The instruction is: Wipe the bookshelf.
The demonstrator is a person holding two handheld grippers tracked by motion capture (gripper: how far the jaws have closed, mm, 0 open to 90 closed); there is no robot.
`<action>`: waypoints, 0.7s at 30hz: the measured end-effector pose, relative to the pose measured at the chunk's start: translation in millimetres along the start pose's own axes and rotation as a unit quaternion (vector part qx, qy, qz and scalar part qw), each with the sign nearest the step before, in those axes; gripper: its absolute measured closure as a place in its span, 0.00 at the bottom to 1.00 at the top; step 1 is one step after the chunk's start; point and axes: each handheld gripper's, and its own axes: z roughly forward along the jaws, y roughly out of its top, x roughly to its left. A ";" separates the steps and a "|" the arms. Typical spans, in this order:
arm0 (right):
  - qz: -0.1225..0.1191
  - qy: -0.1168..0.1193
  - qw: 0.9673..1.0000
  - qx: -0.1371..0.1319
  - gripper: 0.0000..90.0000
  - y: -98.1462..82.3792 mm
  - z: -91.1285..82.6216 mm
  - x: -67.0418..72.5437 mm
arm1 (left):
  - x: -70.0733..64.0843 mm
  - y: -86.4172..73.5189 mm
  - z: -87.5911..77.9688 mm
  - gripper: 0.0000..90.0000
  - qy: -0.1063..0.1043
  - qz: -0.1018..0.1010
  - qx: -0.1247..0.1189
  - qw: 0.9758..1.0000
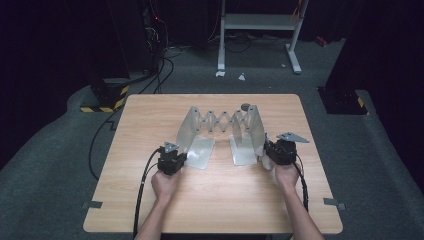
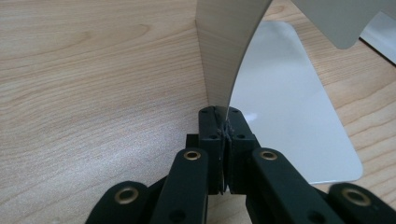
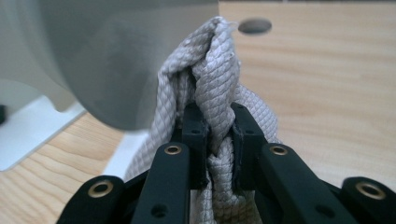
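Note:
A metal rack stands mid-table on the wooden table [image 1: 150, 200]: two upright plates joined by a scissor lattice [image 1: 222, 121], each with a flat foot. My left gripper [image 1: 183, 157] is at the left upright plate [image 2: 224, 56], shut on its thin front edge, with the plate's foot [image 2: 289, 116] lying to the right of the jaws. My right gripper [image 1: 265, 149] is by the right upright plate [image 3: 126, 56] and is shut on a bunched grey quilted cloth [image 3: 217, 70], which rises between the jaws [image 3: 218, 126].
A small round hole [image 1: 245, 106] marks the table behind the rack, also seen as the hole [image 3: 254, 25]. Beyond the table stands a white-legged frame [image 1: 260, 22], and cables [image 1: 160, 75] lie on the dark floor. Bare wood spreads in front of both hands.

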 end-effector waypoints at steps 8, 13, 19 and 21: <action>-0.022 0.016 0.999 -0.042 0.88 14.1 -29.5 16.3 | 0.1 0.0 0.0 0.97 0.000 0.000 0.000 1.000; -0.035 0.021 0.997 -0.072 0.88 25.5 -48.0 28.3 | 0.0 0.0 0.0 0.97 0.000 0.000 0.000 1.000; -0.056 0.013 0.995 -0.084 0.88 34.4 -57.2 41.6 | -0.3 0.0 0.0 0.97 0.001 0.001 0.000 1.000; -0.066 0.008 0.995 -0.081 0.88 28.5 -55.4 45.8 | -0.4 0.0 -0.1 0.97 0.002 0.002 0.000 1.000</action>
